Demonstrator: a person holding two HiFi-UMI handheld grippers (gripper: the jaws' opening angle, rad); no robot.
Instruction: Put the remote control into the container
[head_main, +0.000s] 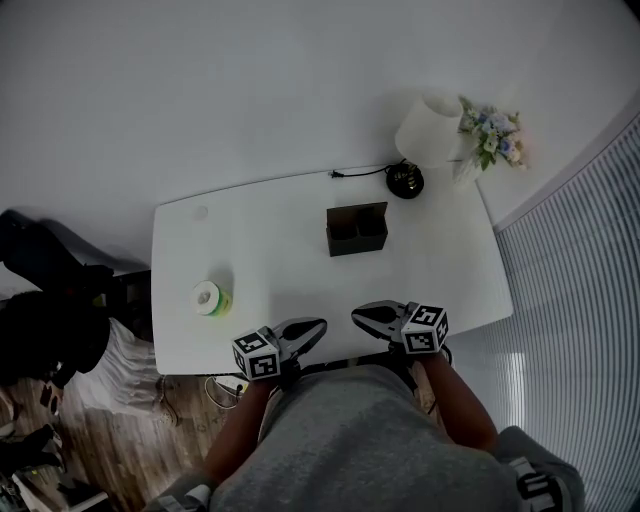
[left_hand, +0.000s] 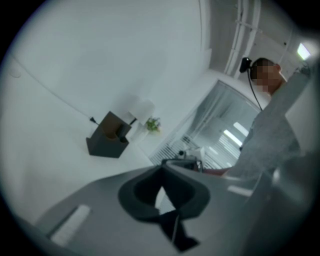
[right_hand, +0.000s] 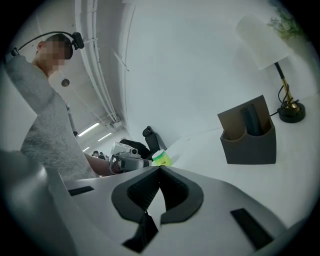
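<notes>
Right gripper (right_hand: 161, 167) first, seen from its own camera: jaws pressed together tip to tip, nothing between them. Facing it nose to nose, with a small gap between the two sets of tips, is the left gripper (head_main: 320, 325). Its jaws are closed up as well, and just as empty. Both hover over the near edge of the white table (head_main: 250, 240), close in front of the person's grey top (head_main: 350, 440).

Moving outward now. Off the left gripper's outer side, near it on the tabletop, sits a roll of tape (head_main: 211, 298), white with a green rim. Further out from both grippers, away from the person and a touch toward the right gripper's side, stands the dark container (head_main: 357, 228), well apart from either set of jaws. And there's the remote control (right_hand: 252, 120), a slim dark thing standing upright inside the container, in the compartment nearer the lamp. The other compartment shows only its brown inner wall.

Past the container, at the far corner, stands the lamp (head_main: 428, 128) with its white shade and dark round base. A black cable (head_main: 360, 173) trails from that base along the far edge. Flowers (head_main: 492, 133) stand just beside the shade.
</notes>
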